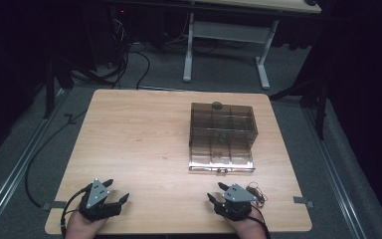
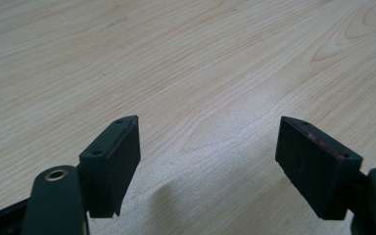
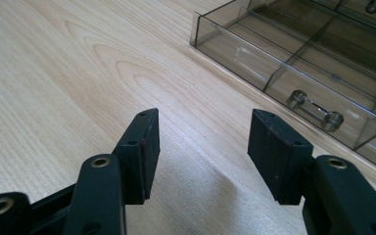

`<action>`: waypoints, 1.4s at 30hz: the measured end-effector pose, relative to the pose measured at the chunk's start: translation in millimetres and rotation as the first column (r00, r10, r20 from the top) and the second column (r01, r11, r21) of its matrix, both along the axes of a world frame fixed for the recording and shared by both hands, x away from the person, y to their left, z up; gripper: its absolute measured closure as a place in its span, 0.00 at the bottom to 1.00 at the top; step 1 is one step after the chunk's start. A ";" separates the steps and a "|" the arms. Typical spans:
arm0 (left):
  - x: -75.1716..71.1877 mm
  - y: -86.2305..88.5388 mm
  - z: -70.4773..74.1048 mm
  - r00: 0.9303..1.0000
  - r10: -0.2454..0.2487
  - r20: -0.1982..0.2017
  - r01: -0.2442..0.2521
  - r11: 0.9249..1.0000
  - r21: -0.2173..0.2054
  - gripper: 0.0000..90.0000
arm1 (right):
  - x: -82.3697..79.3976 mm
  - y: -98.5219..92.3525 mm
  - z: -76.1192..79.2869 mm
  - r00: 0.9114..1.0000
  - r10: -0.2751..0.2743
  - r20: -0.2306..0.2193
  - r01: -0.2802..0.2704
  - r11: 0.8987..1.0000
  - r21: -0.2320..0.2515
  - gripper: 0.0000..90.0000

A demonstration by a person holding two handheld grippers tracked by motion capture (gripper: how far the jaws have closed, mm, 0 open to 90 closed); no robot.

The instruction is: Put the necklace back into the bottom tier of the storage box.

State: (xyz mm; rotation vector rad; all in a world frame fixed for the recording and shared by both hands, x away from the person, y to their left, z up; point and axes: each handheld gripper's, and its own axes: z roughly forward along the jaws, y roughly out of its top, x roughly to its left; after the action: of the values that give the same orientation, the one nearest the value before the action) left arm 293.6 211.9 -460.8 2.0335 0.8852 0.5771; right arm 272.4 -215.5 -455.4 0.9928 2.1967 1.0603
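High view shows the smoky clear drawer box (image 1: 222, 130) on the right half of the wooden table (image 1: 129, 144), with its lower drawer (image 1: 221, 162) pulled part-way toward the person and a small dark object (image 1: 217, 105) sitting on the box's far top edge. Both grippers rest near the table's front edge: the left gripper (image 1: 117, 191) has its jaws spread over bare wood, and the right gripper (image 1: 216, 191) is likewise spread and empty, just beside a little tangle of thin rubber bands (image 1: 256, 193). The step in hand looks like reaching for the drawer's metal bar handle (image 3: 315, 110); the right gripper is nearer, and should approach low and square so its jaws close across the bar. The bar's long axis runs along the drawer front, left to right across the table, and the drawer opens toward the person.
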 end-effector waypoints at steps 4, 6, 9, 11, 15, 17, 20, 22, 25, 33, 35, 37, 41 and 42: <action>0.3 -0.1 -0.1 1.000 -0.002 -0.003 0.002 1.000 0.001 0.28 | 0.9 -1.7 0.3 1.000 -0.007 -0.009 0.007 1.000 0.013 0.51; 0.2 -0.2 0.0 1.000 -0.005 -0.002 0.005 1.000 0.002 0.28 | 1.0 -1.5 0.2 1.000 -0.011 -0.010 0.011 1.000 0.010 0.51; 0.0 -0.2 0.0 1.000 -0.006 0.000 0.006 1.000 0.002 0.28 | 0.5 -0.4 0.1 1.000 -0.007 -0.007 0.007 1.000 0.000 0.51; -0.1 -0.2 0.0 1.000 -0.005 0.001 0.005 1.000 0.002 0.28 | 0.5 -0.3 0.1 1.000 -0.003 -0.008 0.003 1.000 -0.004 0.51; -0.2 -0.3 0.0 1.000 -0.003 0.002 0.003 1.000 0.003 0.28 | 1.6 -1.9 0.1 1.000 -0.002 -0.014 0.002 1.000 0.015 0.52; -0.1 -0.3 0.0 1.000 -0.003 0.001 0.003 1.000 0.003 0.28 | 1.1 -2.4 0.5 1.000 -0.008 -0.019 0.009 1.000 0.020 0.52; 0.2 -0.3 0.0 1.000 -0.004 -0.002 0.005 1.000 0.003 0.28 | 1.0 -3.4 0.5 1.000 -0.002 -0.015 0.003 0.999 0.035 0.52; 0.2 -0.3 0.0 1.000 -0.005 -0.003 0.005 1.000 0.003 0.28 | 0.8 -3.6 0.7 1.000 0.004 -0.012 -0.004 0.999 0.035 0.53; 0.4 -0.1 0.0 1.000 -0.004 -0.003 0.004 1.000 0.001 0.28 | -0.8 -3.8 3.0 1.000 0.010 -0.011 -0.010 0.999 0.039 0.54; 0.6 -0.1 0.1 1.000 -0.002 -0.005 0.003 1.000 0.003 0.28 | -2.4 -15.5 12.3 1.000 0.009 -0.010 -0.009 0.997 0.076 0.55; 0.6 -0.1 0.0 1.000 -0.002 -0.005 0.002 1.000 0.003 0.28 | -3.7 -19.0 14.6 1.000 0.003 -0.005 -0.003 0.997 0.081 0.55; 0.8 -0.1 0.1 1.000 -0.002 -0.006 0.002 1.000 0.004 0.28 | -5.3 -22.7 16.5 1.000 -0.004 -0.001 0.004 0.997 0.083 0.55; 1.0 -0.1 0.0 1.000 -0.001 -0.007 0.001 1.000 0.005 0.28 | -8.5 -33.1 20.1 1.000 -0.019 0.013 0.018 0.995 0.096 0.56; 0.9 -0.1 0.0 1.000 -0.001 -0.006 0.001 1.000 0.004 0.28 | -9.2 -35.1 20.8 1.000 -0.026 0.011 0.025 0.995 0.096 0.57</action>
State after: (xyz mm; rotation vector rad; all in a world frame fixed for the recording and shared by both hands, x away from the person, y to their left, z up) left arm 294.5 211.7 -460.8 2.0403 0.8877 0.5726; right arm 263.2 -250.6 -434.6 1.0502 2.1344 1.1665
